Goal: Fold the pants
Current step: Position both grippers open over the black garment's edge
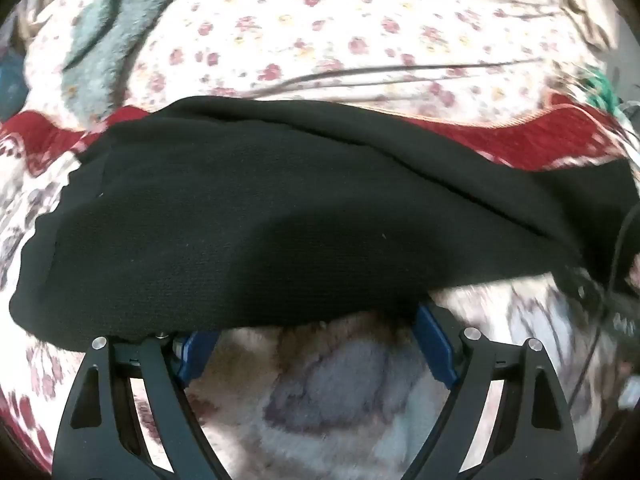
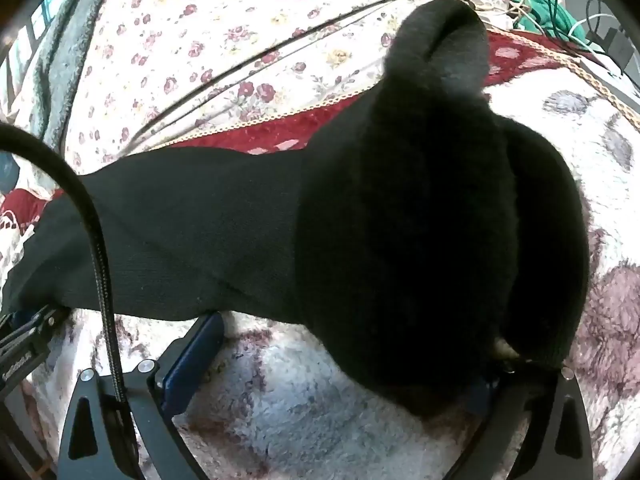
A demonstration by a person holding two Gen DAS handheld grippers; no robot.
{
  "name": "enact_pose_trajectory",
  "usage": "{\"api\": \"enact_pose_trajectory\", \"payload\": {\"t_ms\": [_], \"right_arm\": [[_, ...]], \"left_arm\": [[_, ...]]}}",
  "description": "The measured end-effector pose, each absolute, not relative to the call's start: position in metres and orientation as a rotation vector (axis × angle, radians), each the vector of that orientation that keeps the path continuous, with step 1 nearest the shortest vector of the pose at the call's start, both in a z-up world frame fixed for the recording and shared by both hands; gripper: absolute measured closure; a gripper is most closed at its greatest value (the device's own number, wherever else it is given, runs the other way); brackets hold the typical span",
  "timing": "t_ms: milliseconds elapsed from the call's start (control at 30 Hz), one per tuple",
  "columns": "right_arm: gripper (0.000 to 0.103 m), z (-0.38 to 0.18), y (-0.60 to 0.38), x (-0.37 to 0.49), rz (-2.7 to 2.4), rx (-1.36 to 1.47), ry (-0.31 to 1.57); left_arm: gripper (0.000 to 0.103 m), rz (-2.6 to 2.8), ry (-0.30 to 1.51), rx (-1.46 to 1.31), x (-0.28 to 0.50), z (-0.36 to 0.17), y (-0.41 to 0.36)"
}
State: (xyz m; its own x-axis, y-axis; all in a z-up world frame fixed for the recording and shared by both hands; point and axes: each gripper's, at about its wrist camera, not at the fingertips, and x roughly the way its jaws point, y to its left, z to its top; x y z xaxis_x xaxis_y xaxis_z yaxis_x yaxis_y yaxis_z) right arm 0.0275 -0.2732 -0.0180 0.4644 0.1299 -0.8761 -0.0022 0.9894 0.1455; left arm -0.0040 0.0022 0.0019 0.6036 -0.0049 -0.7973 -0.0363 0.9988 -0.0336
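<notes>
While the black knit pants (image 1: 248, 208) are stretched sideways over a fluffy white blanket (image 1: 336, 392) with grey and plum blotches, their lower hem is draped across the tips of both tools. The left gripper (image 1: 316, 320) is seen with its blue-padded fingers spread wide, fabric lying over them, not pinched. The right gripper (image 2: 344, 344) is likewise spread apart under a thick, rounded bundle of cloth. A flowered sheet (image 1: 320, 32) and a red border (image 1: 560, 136) are seen toward the far edge.

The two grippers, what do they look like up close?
The left gripper and the right gripper each have black angular finger arms with cut-out slots, silver pivot pins and blue pads. A black braided cable arcs across the right wrist view.
</notes>
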Motion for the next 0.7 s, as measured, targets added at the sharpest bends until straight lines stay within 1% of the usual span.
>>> {"api": "enact_pose_trajectory", "payload": {"t_ms": [67, 100, 133, 233, 300, 333, 367, 433, 467, 500, 533, 700], "right_arm": [[0.013, -0.010, -0.269, 0.020, 0.121, 0.120, 1.057], [0.024, -0.005, -0.266, 0.014, 0.153, 0.104, 1.036], [0.026, 0.001, -0.263, 0.007, 0.188, 0.101, 1.015], [0.026, 0.014, -0.249, -0.013, 0.251, 0.165, 0.965], [0.026, 0.023, -0.233, -0.026, 0.298, 0.195, 0.899], [0.026, 0.028, -0.221, -0.032, 0.322, 0.187, 0.884], [0.026, 0.029, -0.213, -0.033, 0.330, 0.160, 0.917], [0.026, 0.034, -0.193, -0.041, 0.367, 0.134, 0.894], [0.026, 0.033, -0.175, -0.043, 0.369, 0.081, 0.820], [0.026, 0.035, -0.165, -0.045, 0.378, 0.060, 0.791], [0.026, 0.034, -0.153, -0.044, 0.381, 0.033, 0.789], [0.026, 0.050, -0.128, -0.041, 0.445, 0.084, 0.833]], "left_arm": [[0.018, 0.051, 0.910, -0.037, -0.013, 0.005, 0.006], [0.018, 0.054, 0.901, -0.040, -0.019, 0.008, 0.009], [0.018, 0.053, 0.896, -0.041, -0.022, 0.008, 0.007], [0.018, 0.051, 0.873, -0.046, -0.035, 0.016, 0.022], [0.018, 0.063, 0.857, -0.047, -0.046, 0.023, 0.029], [0.018, 0.075, 0.845, -0.048, -0.052, 0.027, 0.033], [0.018, 0.086, 0.845, -0.050, -0.057, 0.032, 0.036], [0.018, 0.118, 0.838, -0.037, -0.065, 0.042, 0.045], [0.018, 0.131, 0.823, -0.030, -0.068, 0.046, 0.049], [0.018, 0.143, 0.801, -0.024, -0.073, 0.049, 0.054], [0.018, 0.151, 0.801, -0.029, -0.076, 0.051, 0.061], [0.018, 0.190, 0.795, -0.036, -0.084, 0.056, 0.081]]}}
